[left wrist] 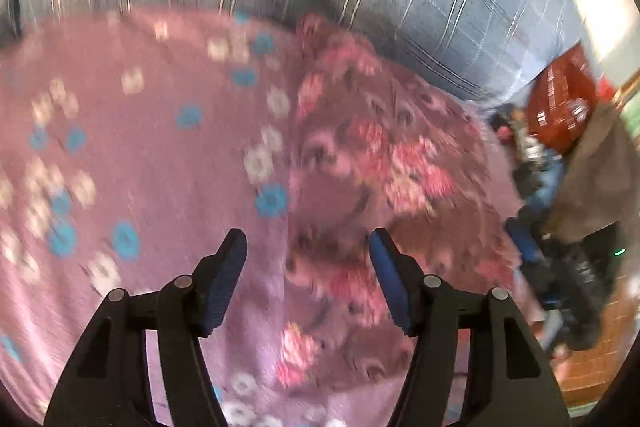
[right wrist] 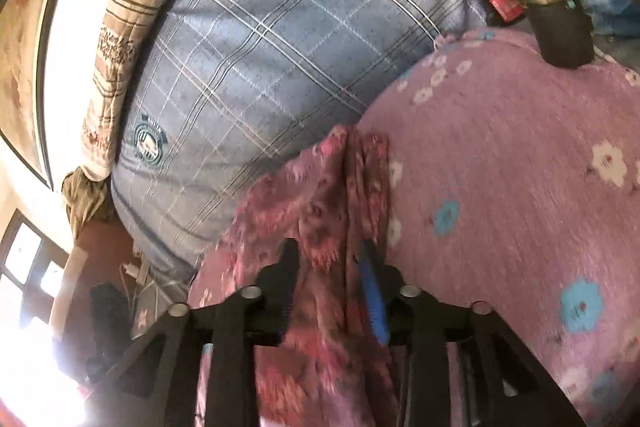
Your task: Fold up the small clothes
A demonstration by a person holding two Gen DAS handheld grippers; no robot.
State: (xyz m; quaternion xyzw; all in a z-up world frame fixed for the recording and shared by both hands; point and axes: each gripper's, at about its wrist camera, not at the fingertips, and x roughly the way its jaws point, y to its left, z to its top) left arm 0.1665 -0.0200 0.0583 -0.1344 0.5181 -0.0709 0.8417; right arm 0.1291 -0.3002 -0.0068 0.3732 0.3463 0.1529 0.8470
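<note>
Right gripper (right wrist: 330,283) fingers pinch the bunched floral garment (right wrist: 320,195) on the pink blanket (right wrist: 520,187), left gripper (left wrist: 308,267) gaping empty above; thin cloth could slip free.

Two grippers: the left gripper (left wrist: 308,247) and the right gripper (right wrist: 330,259), each with two fingers. One small garment (right wrist: 320,211) in dark pink floral print. One pink blanket (right wrist: 500,167) with white and blue flowers, spread beneath it. One large blue plaid pillow (right wrist: 280,39). One rolled brown-and-cream striped quilt (right wrist: 132,19). One red bag (left wrist: 560,107). A blurred heap of small items lies beside the bag; their number cannot be told.
</note>
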